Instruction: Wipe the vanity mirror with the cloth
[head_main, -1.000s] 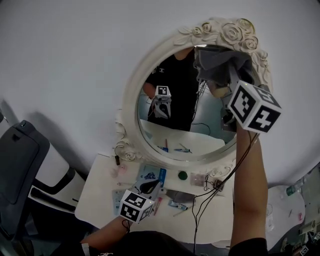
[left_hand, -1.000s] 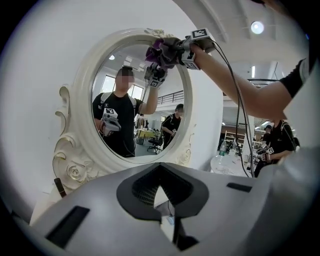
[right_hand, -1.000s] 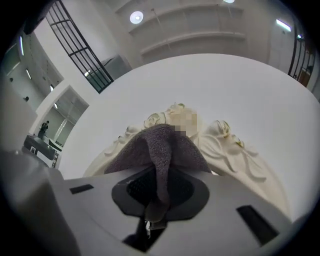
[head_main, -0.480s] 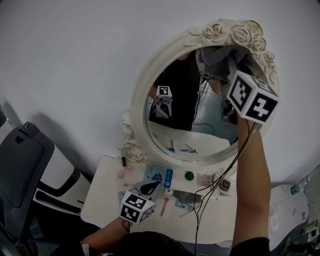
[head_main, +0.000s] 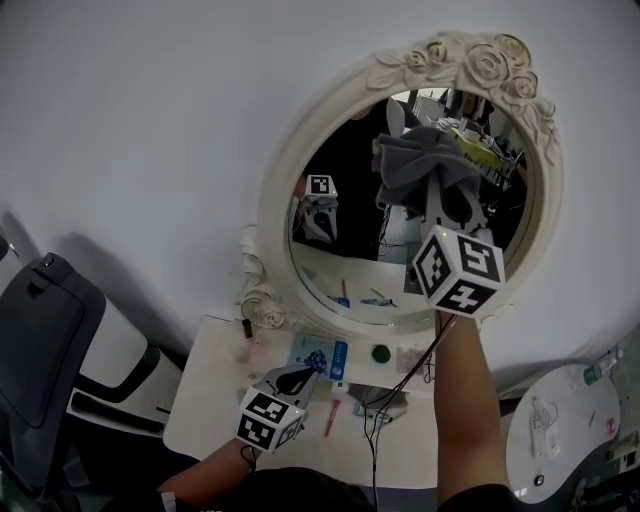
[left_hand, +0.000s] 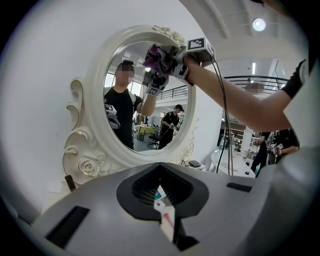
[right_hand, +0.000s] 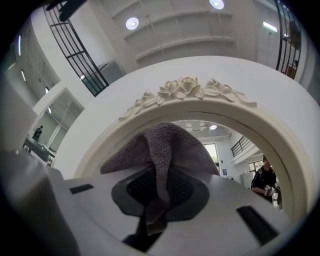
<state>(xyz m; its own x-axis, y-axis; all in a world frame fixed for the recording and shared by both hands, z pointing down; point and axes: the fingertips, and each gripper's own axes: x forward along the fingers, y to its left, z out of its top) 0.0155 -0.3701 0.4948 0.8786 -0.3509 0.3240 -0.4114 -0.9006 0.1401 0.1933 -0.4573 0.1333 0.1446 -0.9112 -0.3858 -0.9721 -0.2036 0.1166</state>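
An oval vanity mirror in a white rose-carved frame stands on a white table. My right gripper is shut on a grey cloth and holds it against the upper middle of the glass. In the right gripper view the cloth bunches up between the jaws, just under the frame's carved top. My left gripper hovers low over the table, shut with nothing in it. The left gripper view shows the mirror, with the cloth pressed near its top right.
The vanity table carries small items: a green round object, a blue card and a pink stick. A cable hangs from the right gripper. A grey chair stands at left, a round white table at right.
The right gripper has carried the cloth from the mirror's top right edge down and left to the upper middle of the glass. The left gripper has stayed put.
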